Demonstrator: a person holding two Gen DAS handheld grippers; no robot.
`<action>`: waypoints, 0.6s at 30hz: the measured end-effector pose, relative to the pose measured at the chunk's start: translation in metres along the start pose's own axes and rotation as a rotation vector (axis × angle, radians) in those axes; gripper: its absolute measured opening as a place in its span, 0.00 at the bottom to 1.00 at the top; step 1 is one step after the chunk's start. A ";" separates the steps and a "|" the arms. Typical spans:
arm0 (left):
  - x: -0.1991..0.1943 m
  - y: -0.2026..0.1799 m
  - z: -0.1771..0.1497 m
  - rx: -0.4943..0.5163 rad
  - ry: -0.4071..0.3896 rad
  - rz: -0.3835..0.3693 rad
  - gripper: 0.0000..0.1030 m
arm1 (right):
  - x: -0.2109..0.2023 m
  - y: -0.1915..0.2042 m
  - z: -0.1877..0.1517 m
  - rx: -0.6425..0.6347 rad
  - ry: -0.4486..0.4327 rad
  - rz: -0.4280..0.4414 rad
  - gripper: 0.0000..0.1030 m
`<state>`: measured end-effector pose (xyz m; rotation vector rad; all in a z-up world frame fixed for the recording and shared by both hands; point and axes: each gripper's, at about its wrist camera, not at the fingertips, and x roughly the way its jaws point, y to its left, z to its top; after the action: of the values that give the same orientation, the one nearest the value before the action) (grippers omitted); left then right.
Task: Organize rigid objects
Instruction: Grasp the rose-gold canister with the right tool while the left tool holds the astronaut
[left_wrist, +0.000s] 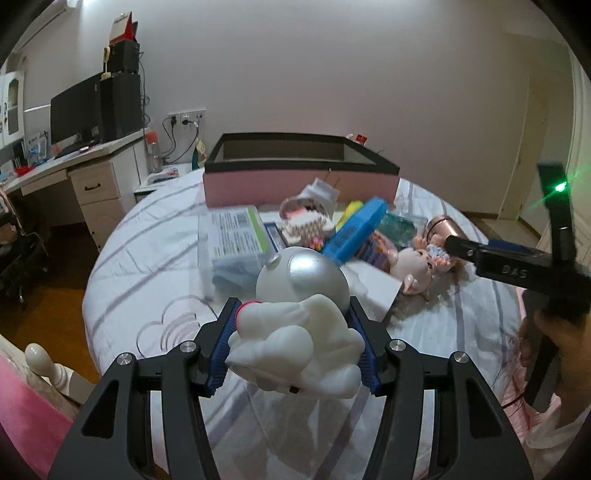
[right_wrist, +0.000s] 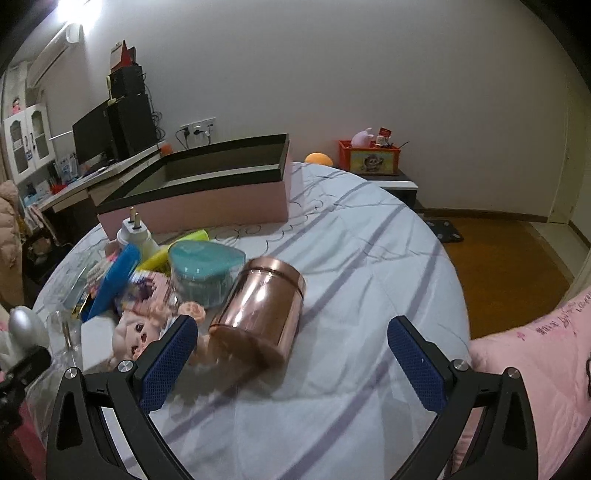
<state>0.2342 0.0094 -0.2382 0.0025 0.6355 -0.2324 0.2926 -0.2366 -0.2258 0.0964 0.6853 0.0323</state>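
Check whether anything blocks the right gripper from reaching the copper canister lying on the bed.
Nothing visible does. The right gripper has its jaws wide open, with the copper canister lying on its side just ahead of them on bare bedsheet. The doll lies to the canister's left, beside the left pad, not in the gap.

Two wrist cameras angled down over the bed (left_wrist: 155, 236), close in, both facing the pink box (left_wrist: 295, 184) and far wall
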 end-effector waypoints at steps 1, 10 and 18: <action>0.000 0.000 0.004 -0.001 -0.007 0.002 0.55 | 0.004 -0.001 0.003 0.005 0.007 0.002 0.99; 0.005 0.000 0.024 0.012 -0.008 0.004 0.55 | 0.021 -0.016 0.021 0.122 0.071 0.061 0.91; 0.007 0.003 0.031 0.010 0.005 -0.011 0.55 | 0.035 -0.019 0.020 0.125 0.118 0.094 0.79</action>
<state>0.2588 0.0089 -0.2181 0.0089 0.6390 -0.2467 0.3325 -0.2546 -0.2345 0.2482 0.8003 0.0859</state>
